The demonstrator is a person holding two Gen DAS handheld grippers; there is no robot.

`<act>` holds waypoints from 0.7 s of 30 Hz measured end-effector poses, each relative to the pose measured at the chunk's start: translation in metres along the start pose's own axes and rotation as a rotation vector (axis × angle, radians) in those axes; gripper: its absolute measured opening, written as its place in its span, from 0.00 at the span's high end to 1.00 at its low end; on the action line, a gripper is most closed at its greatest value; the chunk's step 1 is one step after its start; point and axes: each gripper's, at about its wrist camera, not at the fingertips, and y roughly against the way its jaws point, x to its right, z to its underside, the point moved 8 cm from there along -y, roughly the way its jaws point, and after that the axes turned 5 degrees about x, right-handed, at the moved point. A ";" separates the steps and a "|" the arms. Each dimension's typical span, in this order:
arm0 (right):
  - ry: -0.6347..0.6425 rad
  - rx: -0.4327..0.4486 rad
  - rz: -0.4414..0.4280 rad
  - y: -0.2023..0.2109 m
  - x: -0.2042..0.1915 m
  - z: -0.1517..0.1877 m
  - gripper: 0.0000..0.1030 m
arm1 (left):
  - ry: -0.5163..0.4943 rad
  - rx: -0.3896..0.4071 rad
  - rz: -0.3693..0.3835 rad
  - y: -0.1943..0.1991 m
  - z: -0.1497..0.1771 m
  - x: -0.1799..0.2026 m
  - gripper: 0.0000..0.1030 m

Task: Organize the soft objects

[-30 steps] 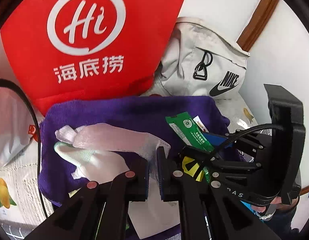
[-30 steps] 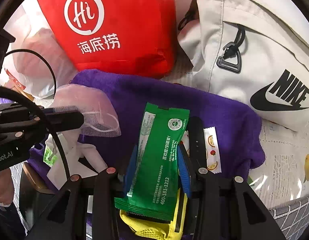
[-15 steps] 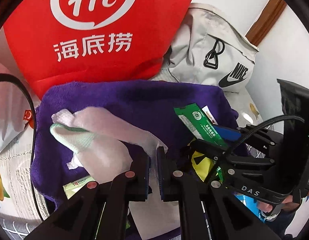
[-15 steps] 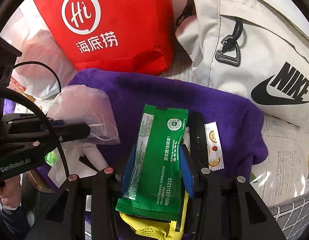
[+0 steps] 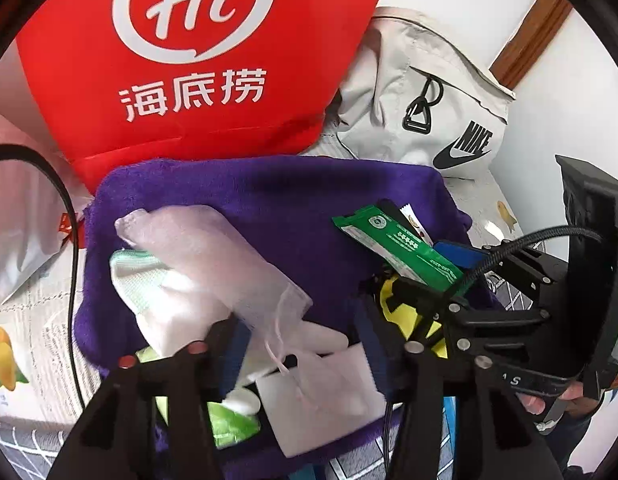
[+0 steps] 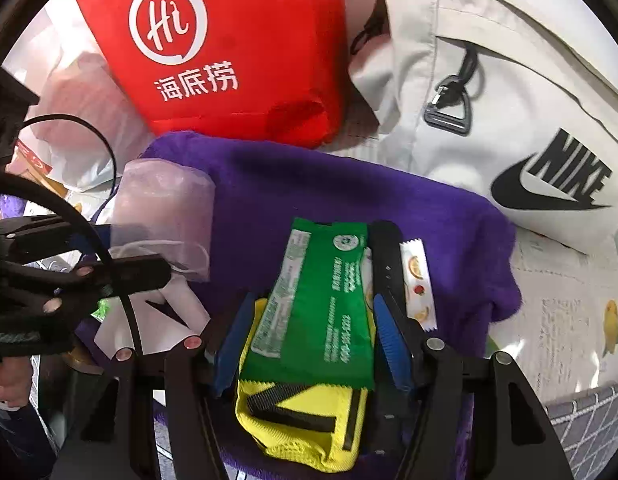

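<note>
A sheer pink mesh pouch [image 5: 213, 248] with a white and green glove inside lies on the purple towel [image 5: 309, 200]. My left gripper [image 5: 299, 332] is just behind it. Its jaws are opening, with only the pouch's drawstring end between them and no pad pressing on it. In the right wrist view a green snack packet [image 6: 325, 292] rests on a yellow fabric pouch [image 6: 301, 428], between the blue pads of my right gripper [image 6: 309, 336]. Those jaws are opening too, and a gap shows on both sides of the packet.
A red bag [image 5: 189, 60] with a white logo and a grey backpack [image 6: 509, 120] stand behind the towel. A small fruit-print sachet [image 6: 417, 280] lies right of the green packet. White paper packets [image 5: 321, 392] lie under the left gripper. A white plastic bag [image 5: 21, 220] sits far left.
The left jaws, shut on the mesh pouch's edge before, now stand apart and the pouch lies on the towel. The right jaws have widened away from the green packet.
</note>
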 end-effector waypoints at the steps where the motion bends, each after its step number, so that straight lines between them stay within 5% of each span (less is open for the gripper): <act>1: -0.004 -0.003 0.001 0.002 0.001 0.001 0.40 | -0.002 -0.003 -0.004 0.003 0.001 0.000 0.46; 4: -0.008 -0.007 0.014 0.010 0.002 0.005 0.40 | -0.001 -0.022 -0.029 0.008 0.006 0.001 0.34; 13: -0.018 0.014 0.054 0.054 -0.001 0.021 0.36 | -0.005 -0.031 -0.112 0.041 0.025 0.005 0.21; 17: -0.050 0.039 0.060 0.081 -0.005 0.033 0.13 | 0.015 -0.023 -0.139 0.060 0.041 0.008 0.16; 21: -0.053 0.081 0.103 0.115 -0.010 0.052 0.12 | 0.030 -0.011 -0.161 0.081 0.067 0.014 0.15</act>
